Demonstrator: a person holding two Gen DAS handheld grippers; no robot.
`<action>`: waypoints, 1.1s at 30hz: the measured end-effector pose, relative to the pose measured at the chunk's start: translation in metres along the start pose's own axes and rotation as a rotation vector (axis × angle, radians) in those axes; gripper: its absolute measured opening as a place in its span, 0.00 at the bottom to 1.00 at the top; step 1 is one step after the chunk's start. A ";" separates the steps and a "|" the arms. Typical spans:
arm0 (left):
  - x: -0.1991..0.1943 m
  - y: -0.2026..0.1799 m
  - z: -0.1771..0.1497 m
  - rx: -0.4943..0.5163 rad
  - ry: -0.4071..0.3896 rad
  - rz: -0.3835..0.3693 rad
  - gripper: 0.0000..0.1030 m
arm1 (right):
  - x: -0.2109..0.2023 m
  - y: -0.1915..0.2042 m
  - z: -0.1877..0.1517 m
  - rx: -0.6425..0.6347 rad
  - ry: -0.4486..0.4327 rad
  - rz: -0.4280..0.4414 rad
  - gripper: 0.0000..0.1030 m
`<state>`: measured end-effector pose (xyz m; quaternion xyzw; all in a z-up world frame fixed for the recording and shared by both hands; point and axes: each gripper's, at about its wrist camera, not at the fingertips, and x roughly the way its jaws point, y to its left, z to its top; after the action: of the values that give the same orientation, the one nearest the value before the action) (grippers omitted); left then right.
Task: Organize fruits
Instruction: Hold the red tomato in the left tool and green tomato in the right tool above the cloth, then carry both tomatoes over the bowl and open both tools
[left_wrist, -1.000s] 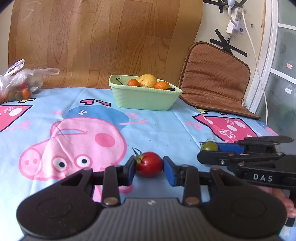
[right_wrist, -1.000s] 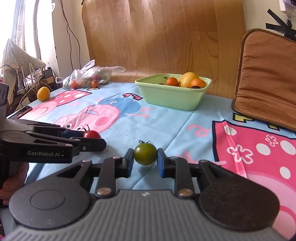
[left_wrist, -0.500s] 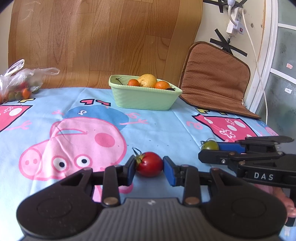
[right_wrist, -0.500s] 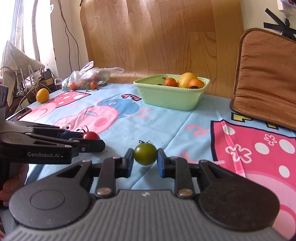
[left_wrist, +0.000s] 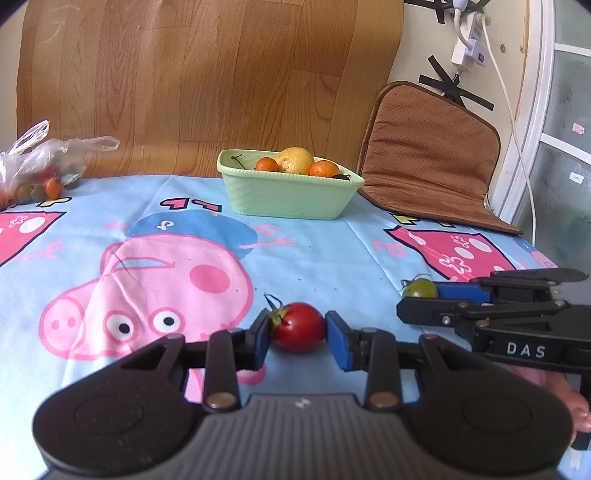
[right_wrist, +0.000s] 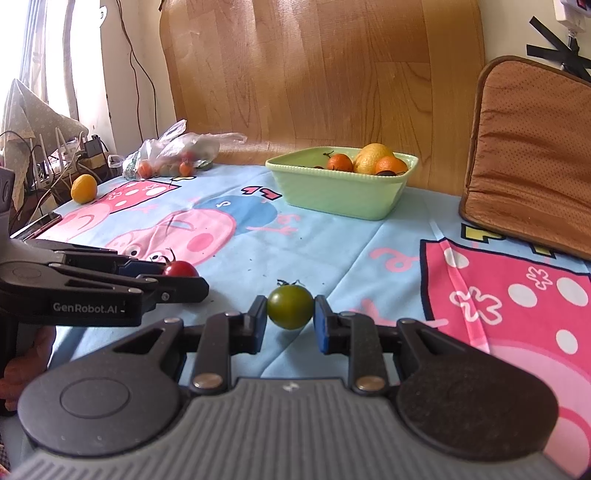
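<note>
A red cherry tomato (left_wrist: 299, 326) with a green stem sits between the blue pads of my left gripper (left_wrist: 298, 338), which is shut on it just above the tablecloth. My right gripper (right_wrist: 290, 323) is shut on a green cherry tomato (right_wrist: 290, 307). Each gripper shows in the other's view: the right one (left_wrist: 424, 295) with its green tomato (left_wrist: 420, 288), the left one (right_wrist: 184, 277) with the red tomato (right_wrist: 180, 268). A pale green bowl (left_wrist: 280, 199) (right_wrist: 332, 195) at the back of the table holds oranges and a yellow fruit.
A clear plastic bag (right_wrist: 177, 155) (left_wrist: 40, 166) of small tomatoes lies at the far left. A lone orange fruit (right_wrist: 84, 188) sits near the table's left edge beside cables. A brown cushion (left_wrist: 432, 155) leans against the wall at the right. A cartoon-pig cloth (left_wrist: 184, 258) covers the table.
</note>
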<state>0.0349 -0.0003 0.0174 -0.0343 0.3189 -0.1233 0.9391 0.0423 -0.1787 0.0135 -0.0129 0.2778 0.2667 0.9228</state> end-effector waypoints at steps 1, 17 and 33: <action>0.000 0.001 0.000 -0.003 -0.002 -0.002 0.31 | 0.000 0.000 0.000 -0.002 -0.001 -0.001 0.29; 0.018 0.031 0.063 -0.098 -0.068 -0.079 0.31 | -0.001 -0.030 0.039 0.118 -0.074 0.000 0.28; 0.153 0.039 0.148 -0.030 -0.019 0.057 0.44 | 0.092 -0.084 0.097 0.149 -0.236 -0.132 0.41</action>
<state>0.2500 -0.0036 0.0389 -0.0404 0.3126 -0.0913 0.9446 0.1981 -0.1893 0.0366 0.0689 0.1849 0.1838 0.9629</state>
